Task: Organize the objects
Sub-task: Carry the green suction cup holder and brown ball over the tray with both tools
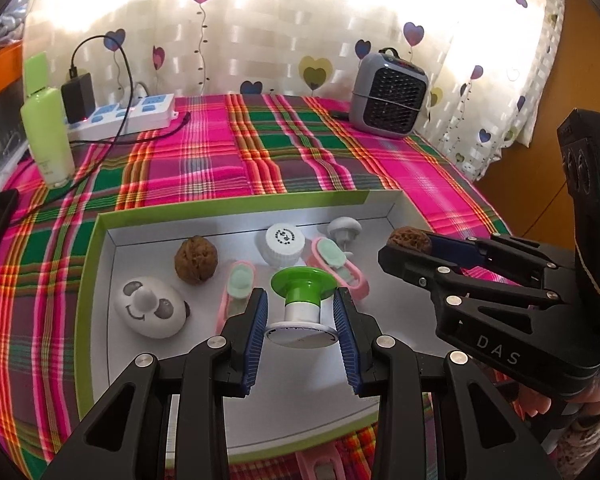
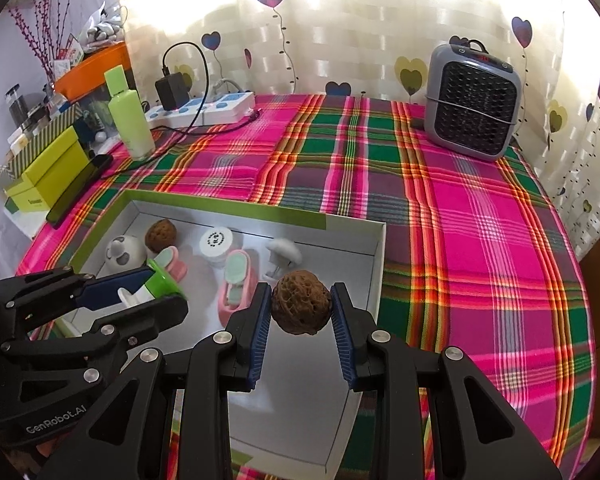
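Plaid-covered table (image 2: 460, 220), open box (image 2: 374, 264). My left gripper (image 1: 300, 314) clamps the green-capped stopper (image 1: 302, 300); right gripper (image 2: 300, 308) clamps a walnut (image 2: 300, 306). Both over the box's near side; lower into bare floor, clear of the clips (image 2: 236, 284).

The setting is a room in a home. The tabletop (image 2: 480, 240) is covered with a pink, green and orange plaid cloth. A curtain (image 2: 360, 28) printed with heart balloons hangs along its far edge, backlit by daylight. A small grey fan heater (image 2: 472, 104) stands at the far right corner. A white power strip (image 2: 204, 110) with a plugged-in black charger and a green lotion bottle (image 2: 130, 116) occupy the far left corner. Beyond the left edge, a cluttered shelf (image 2: 48, 108) holds jars, boxes and decorative branches.
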